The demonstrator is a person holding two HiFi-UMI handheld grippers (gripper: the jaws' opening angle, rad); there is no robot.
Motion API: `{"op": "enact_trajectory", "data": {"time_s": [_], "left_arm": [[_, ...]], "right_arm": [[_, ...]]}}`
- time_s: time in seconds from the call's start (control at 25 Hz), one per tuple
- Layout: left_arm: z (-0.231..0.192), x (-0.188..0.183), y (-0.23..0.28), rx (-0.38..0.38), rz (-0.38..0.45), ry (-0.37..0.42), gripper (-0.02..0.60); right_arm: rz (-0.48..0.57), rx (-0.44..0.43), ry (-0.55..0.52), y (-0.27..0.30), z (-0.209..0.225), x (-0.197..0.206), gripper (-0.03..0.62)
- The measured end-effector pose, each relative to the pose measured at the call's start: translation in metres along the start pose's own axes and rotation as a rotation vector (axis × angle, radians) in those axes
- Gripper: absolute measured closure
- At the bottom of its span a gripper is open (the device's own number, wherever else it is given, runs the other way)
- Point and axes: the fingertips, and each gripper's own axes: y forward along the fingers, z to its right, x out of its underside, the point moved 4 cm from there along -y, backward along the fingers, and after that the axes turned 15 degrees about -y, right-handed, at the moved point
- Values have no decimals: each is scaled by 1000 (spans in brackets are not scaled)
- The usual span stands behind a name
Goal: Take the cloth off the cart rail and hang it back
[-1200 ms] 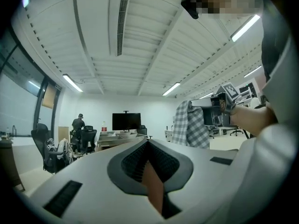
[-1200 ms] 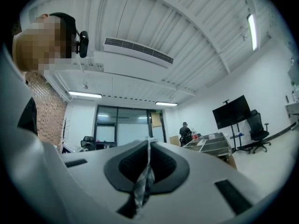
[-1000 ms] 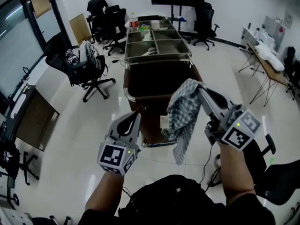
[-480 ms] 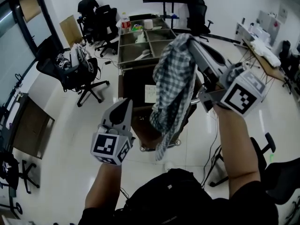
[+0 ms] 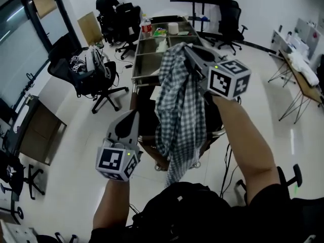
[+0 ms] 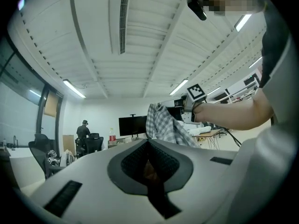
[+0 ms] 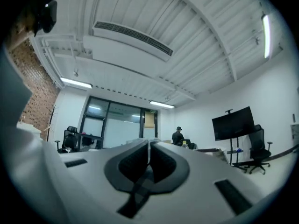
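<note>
A: Right fingers (image 5: 198, 58) are pressed together on the top edge of the checked cloth (image 5: 178, 110). No gap shows between them in the right gripper view. The right gripper (image 5: 187, 48) is held high, about level.

B: And the left fingers (image 5: 130, 130)?

A: Also together, with nothing between them. The left gripper (image 5: 135, 113) sits low at the left, clear of the cloth, near its hanging edge but not touching.

B: Where is the cloth itself?

A: Off the rail and entirely in the air. It hangs full length from the right gripper in front of the cart (image 5: 135, 65), with the lower hem down past the cart's near end. The cart rail (image 5: 147, 147) shows only as a chrome curve beside the cloth; the rest is hidden behind it.

B: Risks?

A: I'd flag three. The grip looks like a narrow pinch on one edge, so a quick swing could pull the fabric free. The long hem could snag the cart's corner or wheel frame on the way down. The cloth also screens the rail in the head view, so the drape may land bunched or miss. The left gripper can't help spread it until it opens.

B: What has changed from a second ago?

A: The cloth was lower then, bunched right of centre over the near end of the cart. It has been raised and carried leftward, and now hangs long and open. The left gripper has shifted only slightly and is closed as before.
</note>
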Motion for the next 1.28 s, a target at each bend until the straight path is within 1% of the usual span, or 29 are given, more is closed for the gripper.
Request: {"op": "enact_trajectory", "data": {"time_s": [0.12, 0.24, 0.4, 0.44, 0.48, 0.52, 0.64, 0.68, 0.76, 0.88, 1.0, 1.12, 1.28], "left_arm": [[-6, 5, 12, -38, -15, -8, 581], [-10, 11, 22, -59, -28, -9, 581], [-13, 20, 37, -64, -52, -10, 581], [-13, 22, 40, -62, -63, -11, 581], [-12, 25, 42, -58, -73, -12, 581], [-11, 27, 44, -54, -82, -14, 581], [-8, 32, 50, -40, -93, -20, 581], [-8, 32, 51, -37, -92, -21, 581], [-8, 32, 52, -30, -85, -20, 581], [-5, 34, 50, -13, -88, -22, 581], [-1, 40, 46, 10, -87, -28, 581], [3, 42, 39, 30, -87, -29, 581], [10, 41, 24, 59, -87, -34, 581]], "right_arm": [[-109, -11, 4, 33, 22, 54, 579], [-228, -36, 33, 55, 32, 109, 579], [-326, -67, 94, 64, 37, 155, 566], [-346, -78, 101, 64, 36, 162, 550], [-364, -90, 99, 64, 35, 168, 501], [-380, -101, 92, 64, 33, 172, 476], [-412, -129, 79, 59, 29, 183, 471], [-433, -140, 77, 58, 27, 187, 451], [-497, -176, 83, 53, 21, 197, 377], [-590, -212, 102, 38, 10, 214, 372], [-639, -208, 131, 24, 2, 228, 372], [-634, -179, 151, 10, -3, 228, 372], [-587, -145, 166, -8, -15, 208, 375]]}}
